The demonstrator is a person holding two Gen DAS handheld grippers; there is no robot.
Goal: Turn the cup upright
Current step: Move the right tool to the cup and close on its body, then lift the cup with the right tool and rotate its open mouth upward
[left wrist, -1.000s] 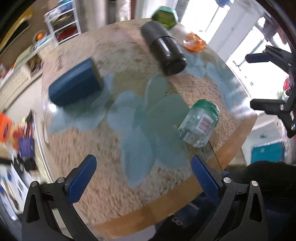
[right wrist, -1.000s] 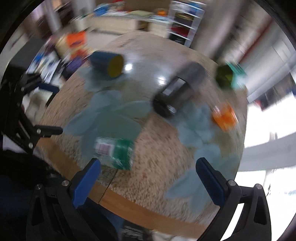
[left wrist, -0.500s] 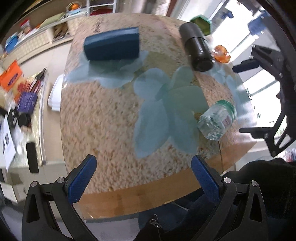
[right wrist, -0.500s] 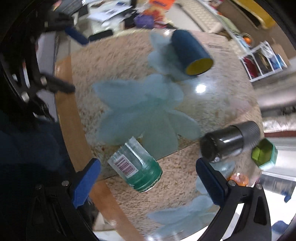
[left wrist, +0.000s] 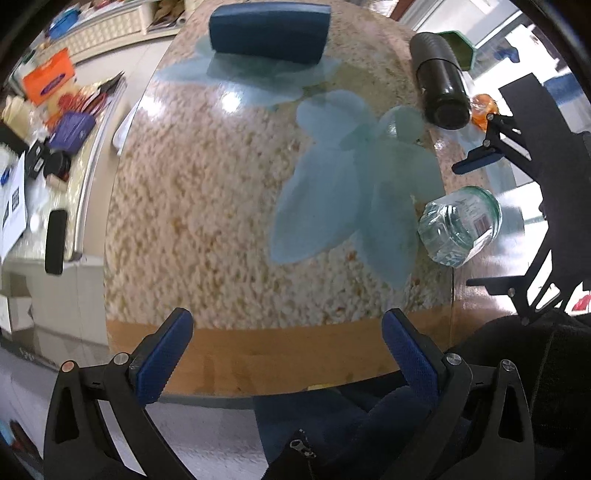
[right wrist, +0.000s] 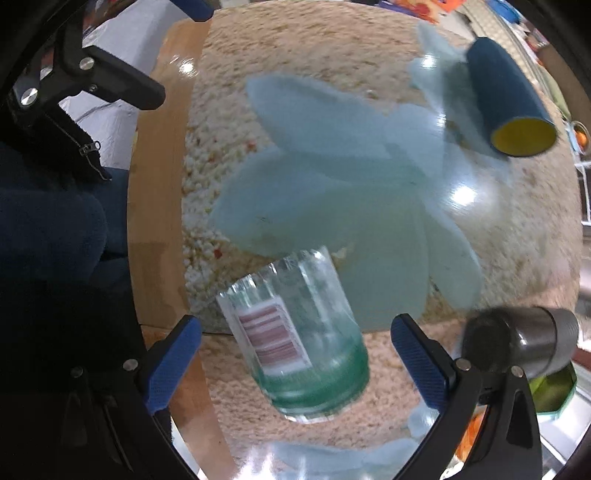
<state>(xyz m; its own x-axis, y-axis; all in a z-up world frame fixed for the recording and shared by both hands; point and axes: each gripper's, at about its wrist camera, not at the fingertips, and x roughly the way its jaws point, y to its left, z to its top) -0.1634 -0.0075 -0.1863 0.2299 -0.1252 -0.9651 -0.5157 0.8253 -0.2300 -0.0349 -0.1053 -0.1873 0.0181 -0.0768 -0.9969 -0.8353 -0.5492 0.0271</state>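
Both tongs, left [left wrist: 288, 349] and right [right wrist: 295, 354], have black skeletal frames, silver screws and textured blue pads [right wrist: 173, 365]; the person wears dark navy zipped clothing [left wrist: 332, 435]

Clear glass cup [right wrist: 299, 332] lies on a glossy, speckled table [right wrist: 332, 55] with wooden edge.

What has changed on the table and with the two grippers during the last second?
The right gripper has moved in on the lying clear glass cup, which now sits between its open fingers, not gripped. The left gripper has drawn back to the table's wooden edge, open and empty. The glass cup, blue cup and black bottle lie where they were.
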